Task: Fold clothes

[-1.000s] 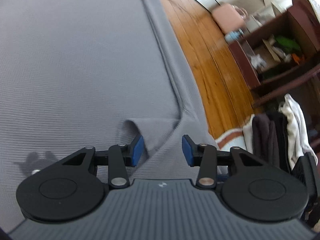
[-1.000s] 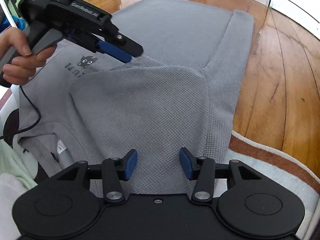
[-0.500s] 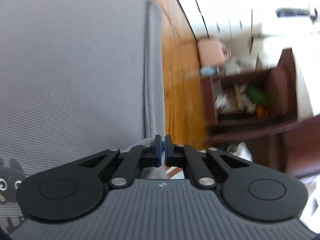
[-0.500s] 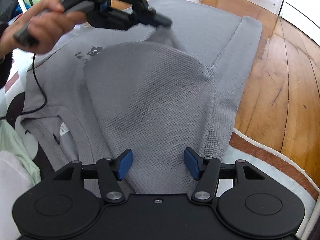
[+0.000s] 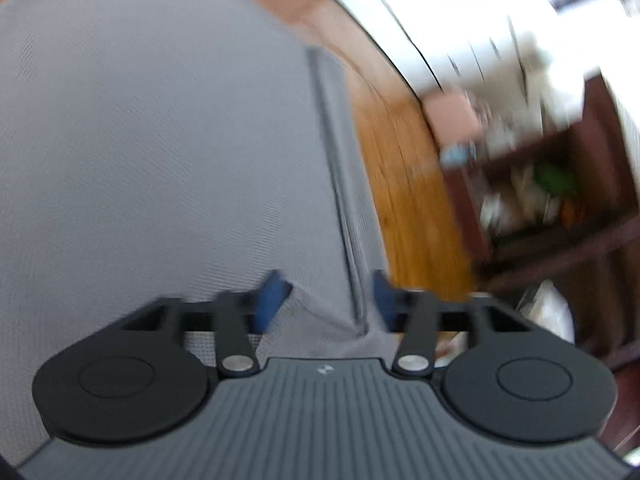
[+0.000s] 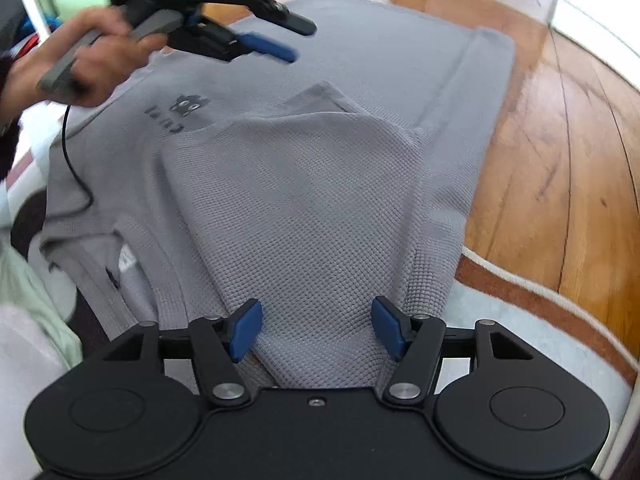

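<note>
The left gripper [image 6: 298, 42], gripped by a hand [image 6: 80, 64], hovers above the grey waffle-knit sweatshirt [image 6: 312, 208] with its jaws opening and nothing between its blue pads. The right gripper [image 6: 316, 330] has its jaws wide apart, astride the folded-over sleeve [image 6: 320, 240] without pinching it. The sweatshirt lies flat, partly on glossy wooden floorboards [image 6: 568, 152] and partly on a pale rug [image 6: 520, 336] with a brown border; a small black cat print [image 6: 188, 106] marks its chest.

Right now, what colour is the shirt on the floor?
Grey shirt, seen best from the right wrist.
</note>
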Demonstrator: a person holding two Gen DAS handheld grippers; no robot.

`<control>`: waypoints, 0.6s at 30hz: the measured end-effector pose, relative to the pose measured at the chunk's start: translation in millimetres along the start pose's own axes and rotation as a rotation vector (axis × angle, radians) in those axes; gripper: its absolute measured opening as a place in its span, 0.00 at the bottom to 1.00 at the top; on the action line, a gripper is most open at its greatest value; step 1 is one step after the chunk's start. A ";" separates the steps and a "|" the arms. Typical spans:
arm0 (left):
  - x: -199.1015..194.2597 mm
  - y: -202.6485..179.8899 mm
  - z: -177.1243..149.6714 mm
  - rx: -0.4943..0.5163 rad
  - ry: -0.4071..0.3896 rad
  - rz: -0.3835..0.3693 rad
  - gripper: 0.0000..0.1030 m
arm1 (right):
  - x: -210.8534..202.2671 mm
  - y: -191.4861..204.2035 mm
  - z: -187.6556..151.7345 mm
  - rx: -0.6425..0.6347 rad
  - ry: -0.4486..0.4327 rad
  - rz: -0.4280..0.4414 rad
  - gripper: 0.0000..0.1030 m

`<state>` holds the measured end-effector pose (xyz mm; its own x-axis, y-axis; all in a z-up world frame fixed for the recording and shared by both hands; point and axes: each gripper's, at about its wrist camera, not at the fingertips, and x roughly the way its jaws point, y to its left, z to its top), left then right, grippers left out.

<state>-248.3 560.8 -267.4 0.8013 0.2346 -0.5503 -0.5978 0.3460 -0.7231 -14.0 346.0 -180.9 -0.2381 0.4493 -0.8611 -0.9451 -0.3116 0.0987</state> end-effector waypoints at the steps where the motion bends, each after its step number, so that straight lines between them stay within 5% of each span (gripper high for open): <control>1: 5.7 -8.1 -2.7 0.068 0.016 0.032 0.61 | -2.4 -5.0 4.9 0.040 -0.012 0.021 0.61; 6: 34.4 -18.9 -16.6 0.238 0.076 0.118 0.55 | -3.2 -36.2 38.8 0.139 -0.057 -0.026 0.61; 7: 37.3 -20.5 -16.0 0.255 0.091 0.128 0.13 | 2.3 -40.7 44.2 0.133 -0.051 -0.038 0.61; 8: 40.1 -22.7 -14.7 0.265 0.108 0.153 0.04 | 9.0 -43.9 47.5 0.130 -0.034 -0.044 0.61; 11: 28.5 -28.7 -12.9 0.287 0.047 0.248 0.03 | 28.5 -47.0 45.4 0.101 0.023 -0.064 0.63; 14: 16.2 -21.8 -9.5 0.234 0.013 0.302 0.03 | 27.4 -35.9 34.2 0.028 -0.023 -0.107 0.65; 18: 15.7 -9.5 -9.8 0.165 0.025 0.318 0.04 | 21.3 -34.7 23.1 0.052 -0.033 -0.127 0.65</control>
<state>-230.3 552.3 -273.2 0.5736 0.3326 -0.7485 -0.8043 0.4017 -0.4379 8.5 385.7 -191.1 -0.1221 0.5097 -0.8517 -0.9783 -0.2068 0.0165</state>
